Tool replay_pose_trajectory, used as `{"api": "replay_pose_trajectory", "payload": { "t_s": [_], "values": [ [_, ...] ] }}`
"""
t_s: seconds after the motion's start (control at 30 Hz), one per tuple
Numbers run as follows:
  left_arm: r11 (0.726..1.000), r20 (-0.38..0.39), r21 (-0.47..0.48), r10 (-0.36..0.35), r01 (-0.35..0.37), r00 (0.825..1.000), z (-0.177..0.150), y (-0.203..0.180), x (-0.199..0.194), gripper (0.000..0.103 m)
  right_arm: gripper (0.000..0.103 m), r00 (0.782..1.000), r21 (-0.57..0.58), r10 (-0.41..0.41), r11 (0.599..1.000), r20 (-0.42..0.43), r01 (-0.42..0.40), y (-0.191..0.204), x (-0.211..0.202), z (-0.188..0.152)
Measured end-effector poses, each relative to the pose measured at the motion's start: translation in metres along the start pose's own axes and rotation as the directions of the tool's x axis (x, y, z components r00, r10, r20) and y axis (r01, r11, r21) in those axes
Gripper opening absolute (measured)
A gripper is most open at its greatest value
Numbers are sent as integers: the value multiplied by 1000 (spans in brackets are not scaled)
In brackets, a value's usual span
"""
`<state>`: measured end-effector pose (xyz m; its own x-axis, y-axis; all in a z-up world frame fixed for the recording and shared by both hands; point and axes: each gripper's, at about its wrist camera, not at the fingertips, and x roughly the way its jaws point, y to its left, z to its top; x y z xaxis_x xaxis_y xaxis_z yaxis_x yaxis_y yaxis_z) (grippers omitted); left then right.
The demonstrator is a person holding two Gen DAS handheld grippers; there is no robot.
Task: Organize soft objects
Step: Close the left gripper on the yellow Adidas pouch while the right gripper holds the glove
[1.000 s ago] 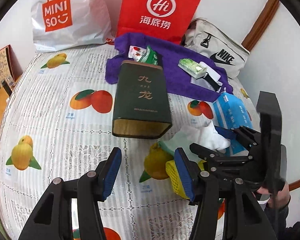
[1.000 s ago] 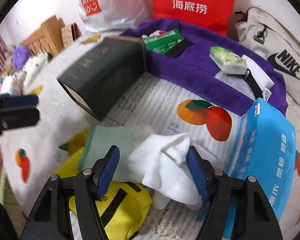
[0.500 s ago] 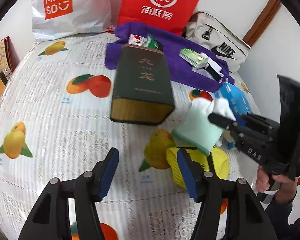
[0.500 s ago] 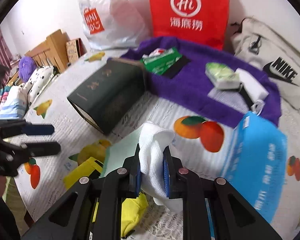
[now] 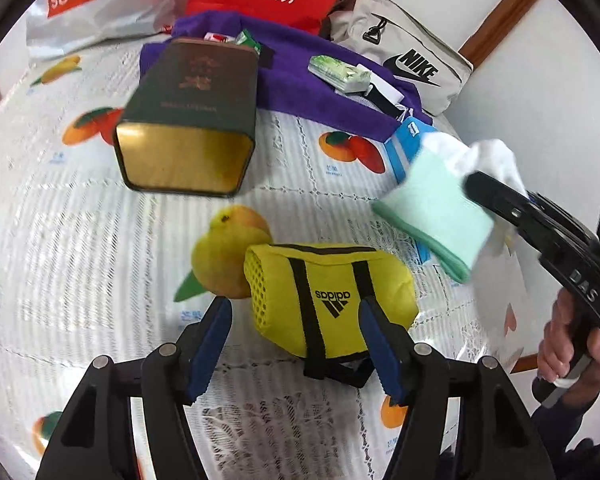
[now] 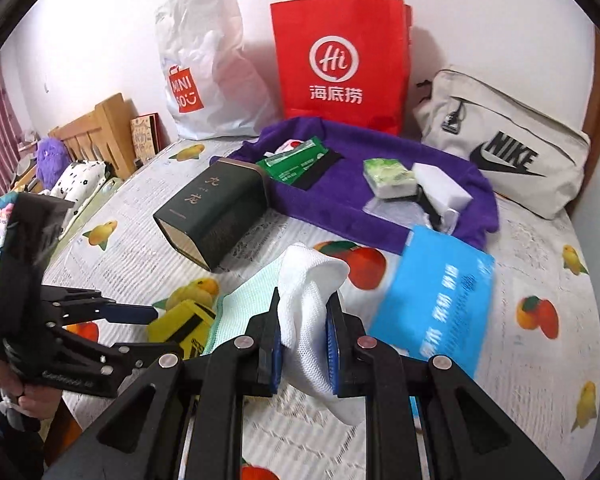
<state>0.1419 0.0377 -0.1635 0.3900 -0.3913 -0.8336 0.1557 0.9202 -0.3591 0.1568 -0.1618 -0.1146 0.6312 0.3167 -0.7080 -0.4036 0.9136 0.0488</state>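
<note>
Socks (image 6: 306, 316), a white one bunched with a mint-green one, hang at the bottom centre of the right wrist view, where our right gripper (image 6: 303, 344) is clenched on the white fabric, both blue pads pressed into it. In the left wrist view the same bundle (image 5: 440, 208) is at the right edge, lifted clear of the bedspread (image 5: 80, 240).

Low in the left wrist view our left gripper (image 5: 296, 344) has its jaws opening. The yellow pouch (image 5: 332, 300) lies between its fingers (image 5: 210, 340); the left pad is apart from the pouch, while we cannot tell whether the right one touches it. The pouch rests on the fruit-printed bedspread.

Just beyond, in the middle of the frame, a dark green tin (image 5: 192, 120) lies on its side with its gold end toward us. To its right a blue packet (image 6: 436, 296) lies flat on the bedspread.

Farther up, a purple towel (image 6: 380, 152) carries a green packet (image 6: 296, 160) and a tissue pack (image 6: 388, 178). Against the wall at the top stand a white plastic bag (image 6: 204, 76), a red paper bag (image 6: 340, 60) and a grey Nike bag (image 6: 504, 148).
</note>
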Motion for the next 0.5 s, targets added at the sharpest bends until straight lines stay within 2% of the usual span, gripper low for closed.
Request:
{"api": "replay_pose_trajectory", "payload": {
  "t_s": [0.17,0.27,0.4,0.5],
  "values": [
    [998,22,-47,-44,45,999,-5,10,6,58,18,1000,11,-9,1000,11,9,-6,-11,-13],
    [997,37,-59,-44,46,998,-5,10,5,54,18,1000,20,-5,1000,16,4,-8,-14,-19],
    [995,23,-72,-66,67,998,-5,7,12,28,18,1000,25,2,1000,19,-2,-9,-16,-23],
    [996,17,-52,-77,77,997,-7,3,16,26,18,1000,33,-1,999,21,0,-12,-18,-23]
  ]
}}
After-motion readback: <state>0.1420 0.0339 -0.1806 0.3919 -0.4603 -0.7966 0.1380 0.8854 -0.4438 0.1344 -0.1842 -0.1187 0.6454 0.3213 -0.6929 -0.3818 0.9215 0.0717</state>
